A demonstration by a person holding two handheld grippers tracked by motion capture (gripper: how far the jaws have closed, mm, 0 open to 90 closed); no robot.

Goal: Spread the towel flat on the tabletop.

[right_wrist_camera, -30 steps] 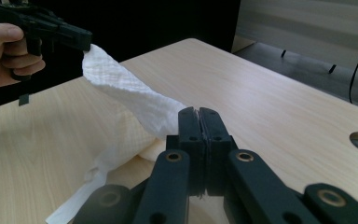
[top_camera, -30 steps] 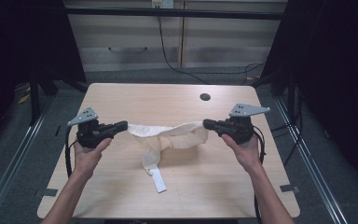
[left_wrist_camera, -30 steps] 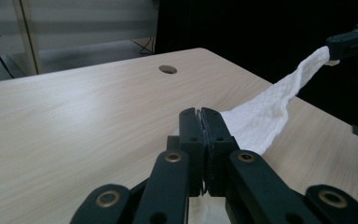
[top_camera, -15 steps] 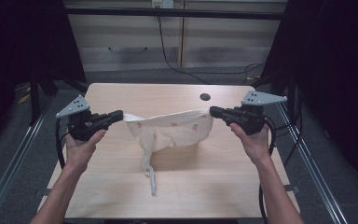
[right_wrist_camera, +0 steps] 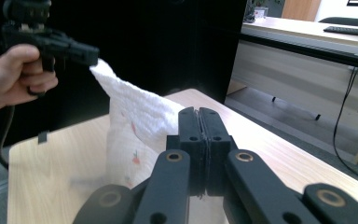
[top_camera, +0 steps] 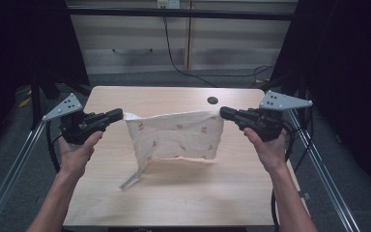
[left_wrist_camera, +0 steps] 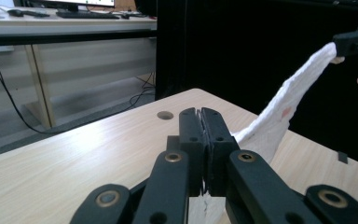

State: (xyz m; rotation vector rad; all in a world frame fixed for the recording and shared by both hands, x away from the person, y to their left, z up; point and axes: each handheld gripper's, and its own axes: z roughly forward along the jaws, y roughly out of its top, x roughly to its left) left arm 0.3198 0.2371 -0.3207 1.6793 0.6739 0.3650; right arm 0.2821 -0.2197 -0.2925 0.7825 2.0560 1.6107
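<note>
The cloth [top_camera: 176, 137] has been lifted higher and stretched wider. The left gripper [top_camera: 117, 115] and right gripper [top_camera: 225, 113] each clamp a top corner, jaws closed.

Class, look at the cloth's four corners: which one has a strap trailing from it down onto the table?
The lower corner on the left gripper's side: a strap hangs from it onto the table. Each gripper pinches an upper corner; the other lower corner hangs free.

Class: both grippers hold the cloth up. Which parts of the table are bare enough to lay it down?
Bare wood lies along the near edge of the table, and across the far strip beside the hole. The middle is taken: the cloth hangs there between the left gripper and right gripper, its strap trailing down.
</note>
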